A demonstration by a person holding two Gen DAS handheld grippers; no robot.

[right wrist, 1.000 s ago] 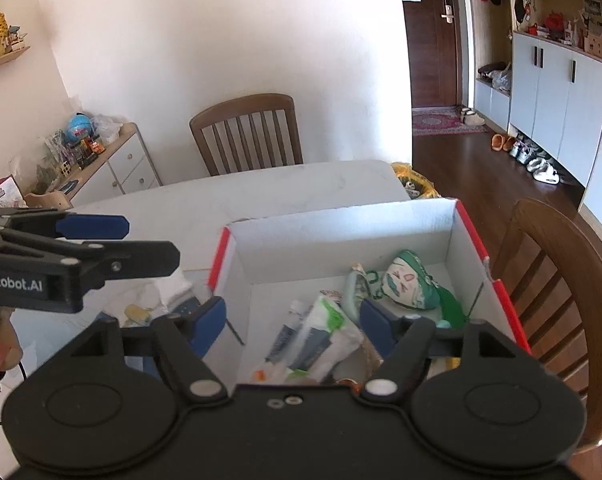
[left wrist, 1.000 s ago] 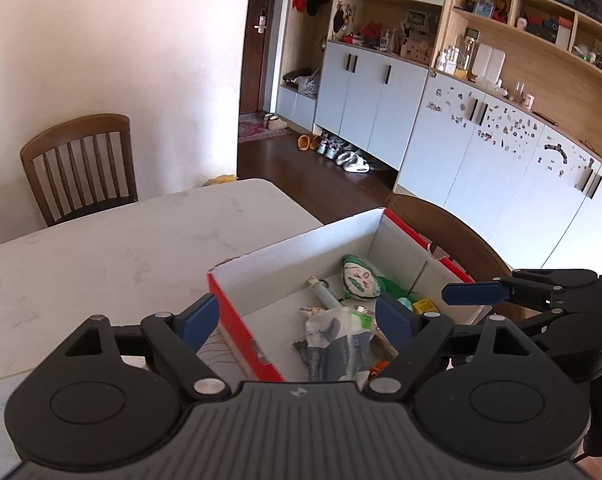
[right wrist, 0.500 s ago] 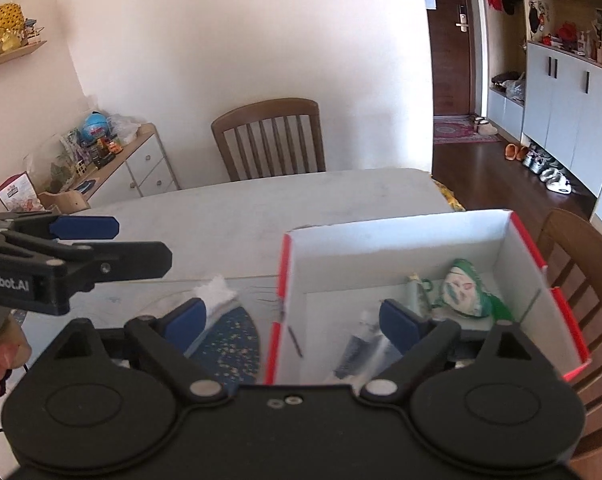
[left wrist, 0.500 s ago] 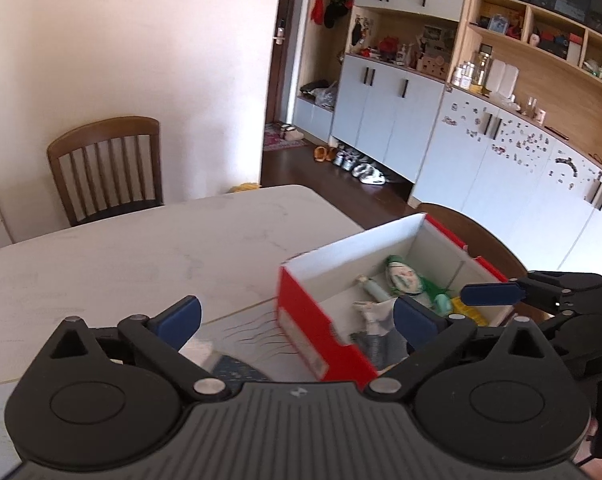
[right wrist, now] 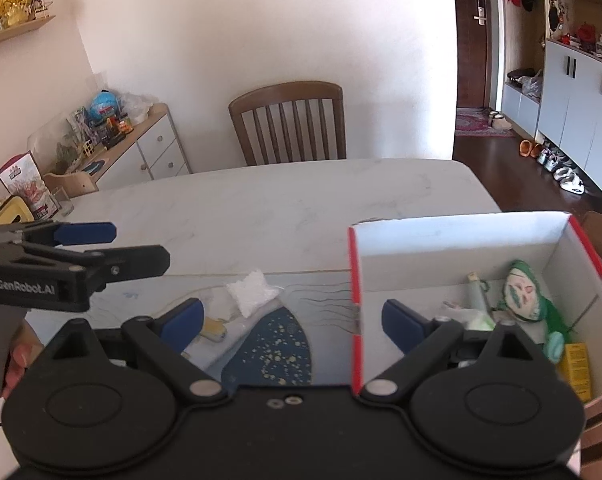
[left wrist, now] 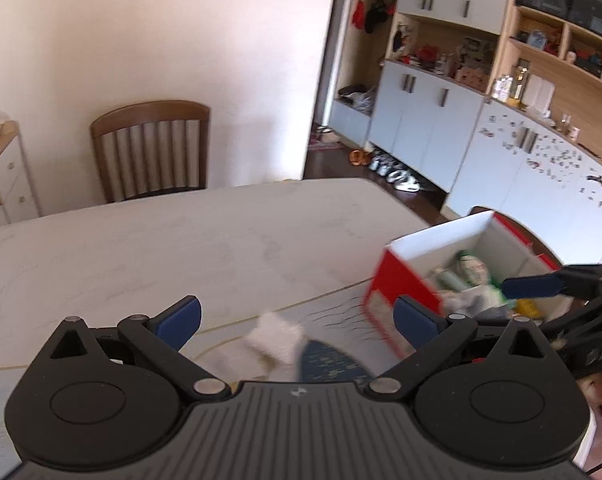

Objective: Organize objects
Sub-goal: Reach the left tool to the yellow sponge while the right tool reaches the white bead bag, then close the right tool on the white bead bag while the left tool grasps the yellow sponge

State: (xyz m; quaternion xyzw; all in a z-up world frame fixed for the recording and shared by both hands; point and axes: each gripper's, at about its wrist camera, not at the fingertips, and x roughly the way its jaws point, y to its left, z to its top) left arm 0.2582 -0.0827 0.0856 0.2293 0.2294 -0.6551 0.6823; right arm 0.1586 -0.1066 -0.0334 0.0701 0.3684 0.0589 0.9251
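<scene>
- Left gripper [left wrist: 297,314]: jaws wide apart, holding nothing. Over the last second its view has swung left, away from the box and onto the mat area of the table.
- Right gripper [right wrist: 292,316]: jaws likewise spread and empty. A second ago it looked straight down into the box; now the box wall sits to the right of its centre line.
- White wad [right wrist: 251,291]: crumpled paper or plastic, lying on the mat, just ahead of both grippers and between their fingers in each view. It was hidden a second ago and is now exposed.
- Yellow item [right wrist: 213,327]: small, beside the wad, partly behind the right gripper's left finger; kind cannot be told.
- Mat [right wrist: 279,344]: pale with a dark blue speckled patch, flat on the table [right wrist: 285,200].
- Box [right wrist: 354,280]: red outside, white inside, at the table's right edge; holds a green-and-white figure [right wrist: 522,292], a tube, wrappers and a yellow packet.
- Reading: the box contents look settled; both empty grippers appear to be turning to the loose items on the mat, the wad the likely next pick.
</scene>
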